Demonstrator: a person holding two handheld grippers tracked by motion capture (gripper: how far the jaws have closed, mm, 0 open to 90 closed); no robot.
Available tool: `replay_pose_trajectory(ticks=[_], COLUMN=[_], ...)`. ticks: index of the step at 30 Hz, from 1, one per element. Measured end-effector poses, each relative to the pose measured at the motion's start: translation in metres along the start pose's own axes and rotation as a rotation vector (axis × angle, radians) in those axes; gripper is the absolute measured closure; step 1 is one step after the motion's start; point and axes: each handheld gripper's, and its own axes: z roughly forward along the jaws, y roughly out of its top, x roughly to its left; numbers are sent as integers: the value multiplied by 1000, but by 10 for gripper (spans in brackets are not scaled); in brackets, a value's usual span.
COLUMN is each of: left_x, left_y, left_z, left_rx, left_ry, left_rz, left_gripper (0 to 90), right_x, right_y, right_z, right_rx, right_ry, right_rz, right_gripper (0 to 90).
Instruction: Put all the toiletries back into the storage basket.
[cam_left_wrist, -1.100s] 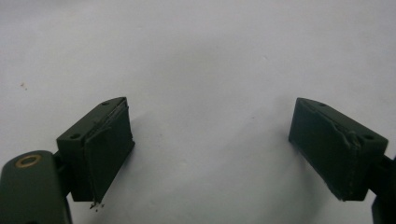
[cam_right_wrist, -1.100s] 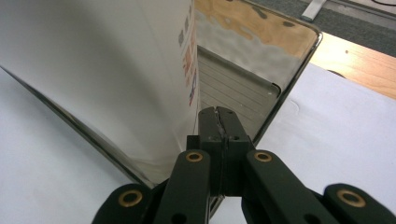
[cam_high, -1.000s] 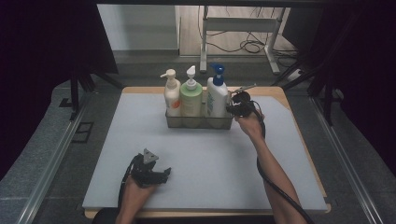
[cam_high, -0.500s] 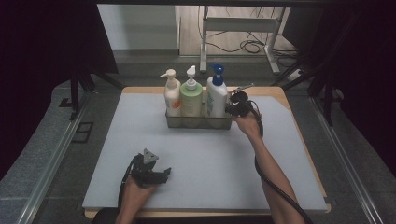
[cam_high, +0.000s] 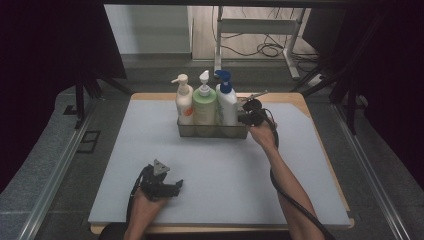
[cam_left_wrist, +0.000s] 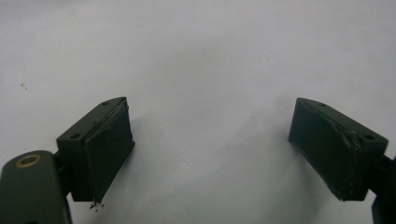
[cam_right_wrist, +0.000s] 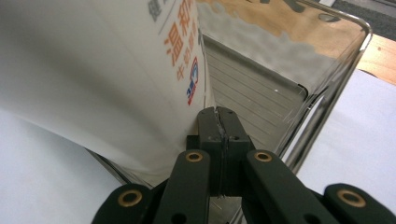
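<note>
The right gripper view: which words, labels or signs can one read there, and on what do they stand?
"温和" in orange characters, on the white plastic bottle in the clear plastic tray.
The smaller orange characters beneath: too blurred to read.
The grey character at the top edge: cut off, unreadable.
The small red and blue logo: too small to read.
The high view's bottle labels: too small to read.

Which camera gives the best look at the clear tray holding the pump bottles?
The high view: it shows the whole clear tray with three bottles standing in it. The right gripper view shows just its transparent end wall up close beside the shut right gripper. The left gripper view faces bare mat.
</note>
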Motion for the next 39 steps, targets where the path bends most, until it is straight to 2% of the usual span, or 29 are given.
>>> replay_pose_trajectory(ticks=[17,39], left_x=[0,0], left_y=[0,0], left_z=[0,0], left_rx=[1,1], left_ry=[0,0], left_rz=[0,2], left_gripper=[129,129], right_x=[4,12], right_y=[1,-1], right_z=[5,7], right_rx=[21,24], right_ry=[11,43], right_rz=[3,-24], right_gripper=[897,897])
